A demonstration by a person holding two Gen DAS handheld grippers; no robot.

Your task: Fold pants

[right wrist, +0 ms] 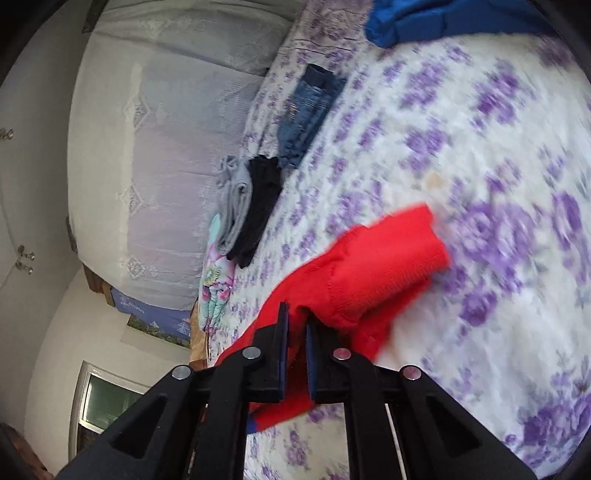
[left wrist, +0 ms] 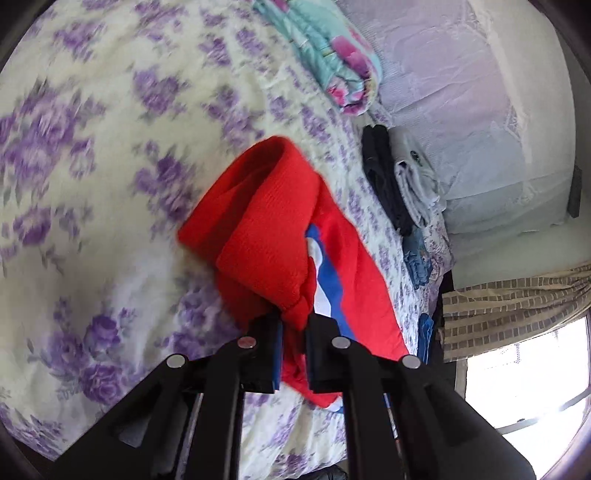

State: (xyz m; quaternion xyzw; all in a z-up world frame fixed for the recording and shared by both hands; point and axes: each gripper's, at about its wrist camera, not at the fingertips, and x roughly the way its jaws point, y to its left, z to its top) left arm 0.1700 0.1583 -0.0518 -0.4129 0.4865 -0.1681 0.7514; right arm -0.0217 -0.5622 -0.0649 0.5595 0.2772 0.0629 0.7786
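The red pants (left wrist: 266, 229), with a blue and white side stripe, hang above the floral bed sheet (left wrist: 92, 166). My left gripper (left wrist: 294, 325) is shut on the red fabric near its ribbed cuff. In the right wrist view my right gripper (right wrist: 296, 325) is shut on another part of the red pants (right wrist: 373, 273), whose ribbed cuff sticks out to the right over the floral bed sheet (right wrist: 480, 166). Both views are blurred by motion.
Folded black and grey garments (left wrist: 399, 177) and folded jeans (right wrist: 306, 114) lie along the bed's edge by the lace-covered headboard side (right wrist: 166, 147). A blue garment (right wrist: 443, 18) lies at the top. A floral blanket roll (left wrist: 332, 55), a checked curtain (left wrist: 517, 306) and a window (left wrist: 528, 373) show.
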